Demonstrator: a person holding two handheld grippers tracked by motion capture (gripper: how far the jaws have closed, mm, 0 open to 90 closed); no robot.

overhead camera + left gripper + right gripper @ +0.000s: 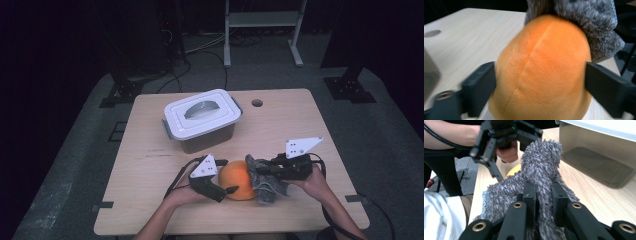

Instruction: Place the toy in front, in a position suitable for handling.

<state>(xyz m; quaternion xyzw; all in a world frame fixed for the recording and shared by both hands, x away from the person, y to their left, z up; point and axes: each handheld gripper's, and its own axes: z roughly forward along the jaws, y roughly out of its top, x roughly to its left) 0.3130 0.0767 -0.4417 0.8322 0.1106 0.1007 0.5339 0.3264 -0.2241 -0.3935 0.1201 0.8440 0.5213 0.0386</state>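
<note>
1. Two grippers work on one soft toy low in the middle of the high view, on the pale wooden table [150, 200]: a round orange plush body [239, 180] with a shaggy grey plush part [264, 184] joined at its right.
2. Left gripper [231, 190]: its jaws stand wide apart on either flank of the orange body, close against the plush; I cannot tell whether they press it.
3. Right gripper [543, 197]: its jaws are clamped on a fold of the grey fur.
4. Handling, as I judge it: light, squashy, not fragile; the smooth orange bulge may slip, so the shaggy fur offers the surer hold.
5. At upper left of centre stands a lidded white plastic box [202, 119], well apart.
</note>
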